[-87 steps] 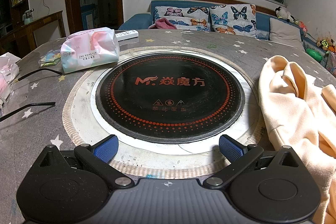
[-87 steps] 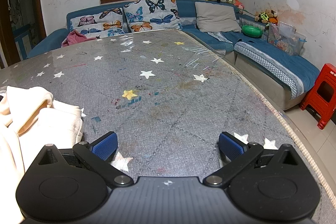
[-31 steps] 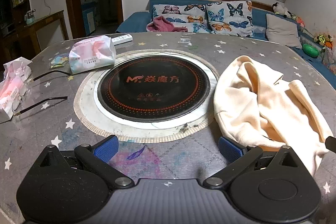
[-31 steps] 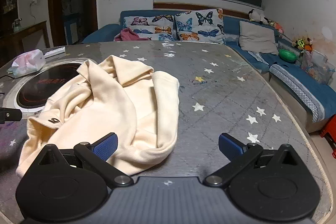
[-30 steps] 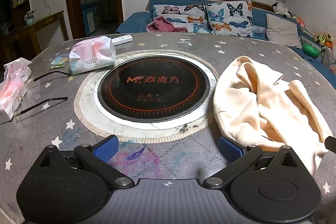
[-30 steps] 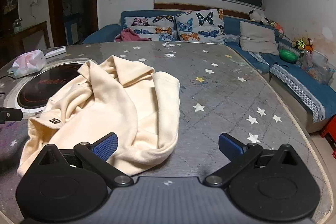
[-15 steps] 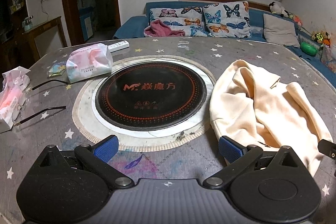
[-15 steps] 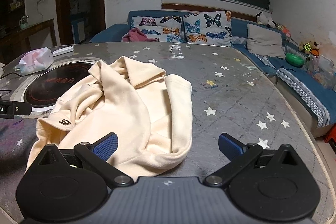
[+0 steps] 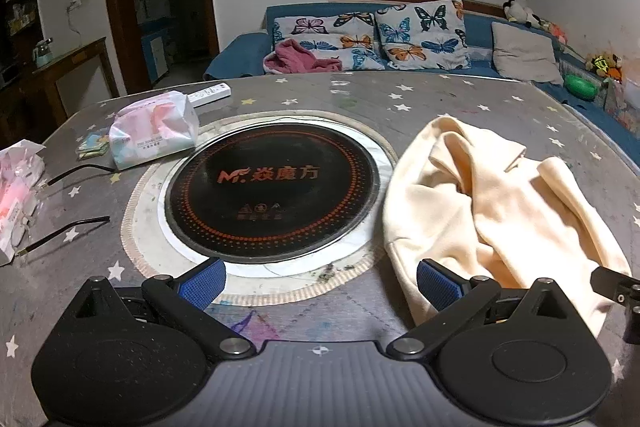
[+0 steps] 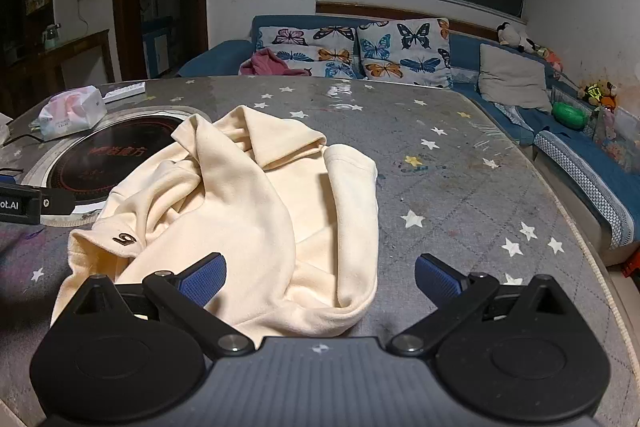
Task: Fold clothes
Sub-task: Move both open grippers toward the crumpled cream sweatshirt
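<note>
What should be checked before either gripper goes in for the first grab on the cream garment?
1. Left gripper open and free of cloth: ok.
2. Right gripper open and free of cloth: ok.
3. Cream garment lying flat: not ok, crumpled.
4. Garment clear of the black cooktop: not ok, its edge overlaps the pale ring.
5. Tissue pack apart from garment: ok.
6. Sleeves and hem identifiable: cannot tell.

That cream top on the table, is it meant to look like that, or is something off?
The cream top lies crumpled in a heap on the table, collar and sleeves bunched over each other, one edge overlapping the rim of the round cooktop. It is not folded yet. Both tongs, left and right, are open and hold nothing.
</note>
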Available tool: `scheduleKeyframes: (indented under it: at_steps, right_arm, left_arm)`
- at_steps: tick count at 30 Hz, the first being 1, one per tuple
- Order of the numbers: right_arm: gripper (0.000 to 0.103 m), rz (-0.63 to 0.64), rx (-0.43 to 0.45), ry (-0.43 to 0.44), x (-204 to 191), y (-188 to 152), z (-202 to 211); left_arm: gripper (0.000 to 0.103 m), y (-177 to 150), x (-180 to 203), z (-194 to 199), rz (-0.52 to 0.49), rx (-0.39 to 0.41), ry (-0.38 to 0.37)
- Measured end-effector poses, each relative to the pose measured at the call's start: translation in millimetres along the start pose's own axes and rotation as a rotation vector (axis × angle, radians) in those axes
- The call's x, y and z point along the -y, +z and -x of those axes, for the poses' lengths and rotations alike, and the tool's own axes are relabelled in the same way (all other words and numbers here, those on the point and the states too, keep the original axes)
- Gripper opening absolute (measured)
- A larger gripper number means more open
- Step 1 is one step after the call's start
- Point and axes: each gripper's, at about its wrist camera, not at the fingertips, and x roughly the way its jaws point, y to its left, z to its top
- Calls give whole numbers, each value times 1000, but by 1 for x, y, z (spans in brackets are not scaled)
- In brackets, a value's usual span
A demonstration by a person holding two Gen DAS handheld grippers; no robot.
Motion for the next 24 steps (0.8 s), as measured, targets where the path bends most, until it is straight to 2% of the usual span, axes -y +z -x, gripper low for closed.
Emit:
scheduleKeyframes:
  at_steps: [24]
  right_arm:
    - [99, 15, -3, 52, -21, -8, 17]
  left_arm:
    - [103, -10, 15, 25, -27, -4, -11]
